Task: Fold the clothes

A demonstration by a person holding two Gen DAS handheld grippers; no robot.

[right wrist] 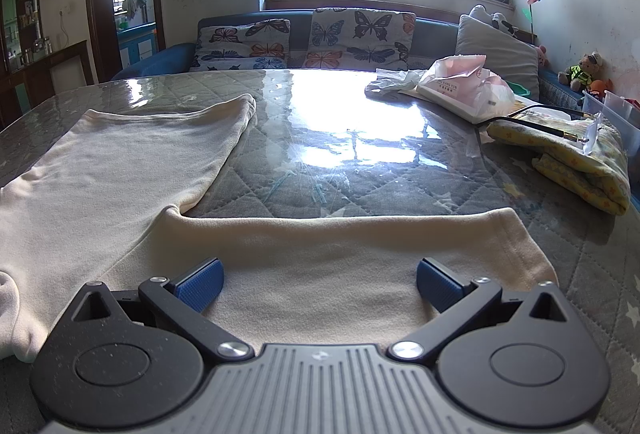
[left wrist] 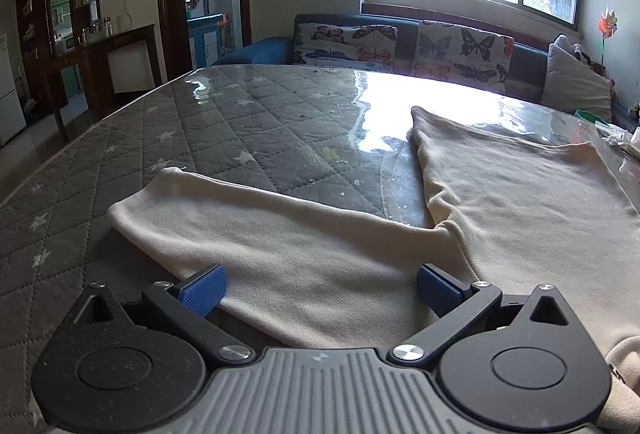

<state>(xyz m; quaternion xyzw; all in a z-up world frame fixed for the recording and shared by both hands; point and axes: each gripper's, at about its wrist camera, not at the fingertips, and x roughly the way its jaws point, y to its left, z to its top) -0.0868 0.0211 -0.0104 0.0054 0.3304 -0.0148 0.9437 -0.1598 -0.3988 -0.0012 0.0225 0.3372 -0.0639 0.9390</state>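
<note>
A cream long-sleeved top (left wrist: pixel 500 202) lies spread flat on the quilted grey table (left wrist: pixel 200 122). In the left wrist view its left sleeve (left wrist: pixel 280 234) stretches out to the left. My left gripper (left wrist: pixel 318 290) is open, its blue pads just above the near part of that sleeve. In the right wrist view the top's body (right wrist: pixel 132 162) runs up the left and its right sleeve (right wrist: pixel 360 250) stretches to the right. My right gripper (right wrist: pixel 318 284) is open, low over that sleeve, holding nothing.
The table (right wrist: pixel 360 162) has a glossy clear cover. A folded yellow cloth (right wrist: pixel 576 162) with glasses on it, a pink plastic bag (right wrist: pixel 460 82) and a clear bin (right wrist: pixel 616 110) sit at the right. A sofa with butterfly cushions (right wrist: pixel 360 34) stands behind the table.
</note>
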